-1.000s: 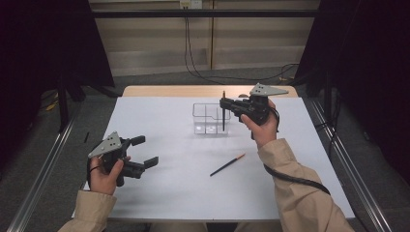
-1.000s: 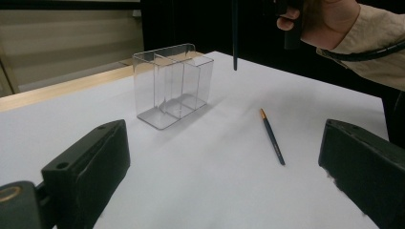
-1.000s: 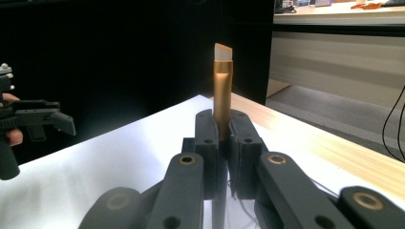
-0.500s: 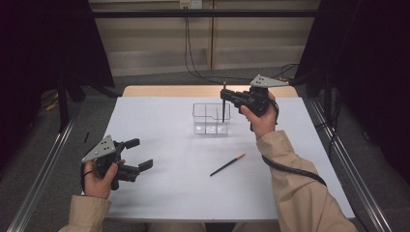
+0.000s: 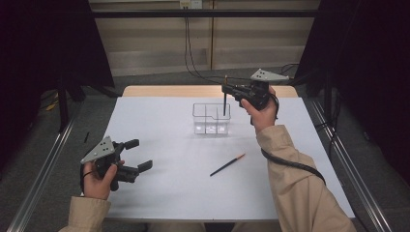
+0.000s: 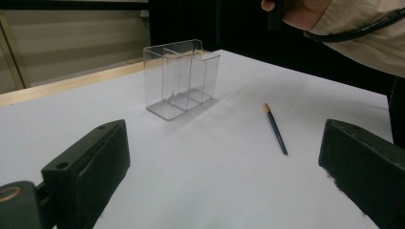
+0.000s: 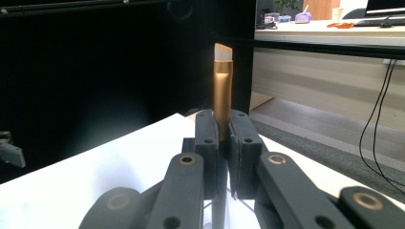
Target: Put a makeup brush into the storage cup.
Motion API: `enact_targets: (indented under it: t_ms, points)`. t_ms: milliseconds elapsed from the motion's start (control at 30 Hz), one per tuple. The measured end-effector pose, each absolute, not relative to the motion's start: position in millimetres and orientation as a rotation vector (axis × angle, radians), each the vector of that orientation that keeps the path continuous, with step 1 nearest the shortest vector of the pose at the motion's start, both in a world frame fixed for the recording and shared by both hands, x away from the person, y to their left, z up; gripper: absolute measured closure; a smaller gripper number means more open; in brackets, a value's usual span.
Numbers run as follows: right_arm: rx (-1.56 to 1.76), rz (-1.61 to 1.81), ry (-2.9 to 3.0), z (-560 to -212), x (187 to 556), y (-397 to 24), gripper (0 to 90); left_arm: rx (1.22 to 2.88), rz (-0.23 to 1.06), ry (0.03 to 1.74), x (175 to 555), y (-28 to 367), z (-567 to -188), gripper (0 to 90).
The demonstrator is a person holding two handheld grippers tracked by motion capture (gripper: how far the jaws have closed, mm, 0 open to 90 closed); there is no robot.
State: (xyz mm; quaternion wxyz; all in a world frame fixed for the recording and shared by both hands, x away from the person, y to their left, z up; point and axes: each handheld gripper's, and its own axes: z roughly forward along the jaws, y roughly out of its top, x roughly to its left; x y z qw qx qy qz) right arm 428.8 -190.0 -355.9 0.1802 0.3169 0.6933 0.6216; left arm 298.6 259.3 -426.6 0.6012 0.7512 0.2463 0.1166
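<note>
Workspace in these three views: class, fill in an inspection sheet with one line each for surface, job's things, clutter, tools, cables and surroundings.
Surface: white table, wooden strip along the far edge.
Job's things: clear plastic organizer with compartments, upright near the table's far middle; held brush upright, bristles up, its lower end above or just inside the organizer's right side; second brush lying flat on the table, apart from the organizer.
Clutter: nothing seen.
Tools: right tool shut on the held brush; left tool open, empty, at the near left of the table.
Cables: black cable trailing along the right sleeve; wires hanging on the back wall.
Surroundings: dark curtains, metal rails beside the table.
</note>
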Motion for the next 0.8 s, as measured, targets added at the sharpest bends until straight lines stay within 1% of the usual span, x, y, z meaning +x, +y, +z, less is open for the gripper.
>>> enact_targets:
  t_ms: [367,800]
  points:
    - [0.897,1.724,1.963,-362.3,440.3,-182.1,83.9,1.737,0.276,0.565,297.4,261.2,-425.7,3.3]
    - [0.898,1.702,1.979,-371.7,440.8,-180.3,83.9,1.727,0.28,0.555,296.5,261.9,-424.5,3.3]
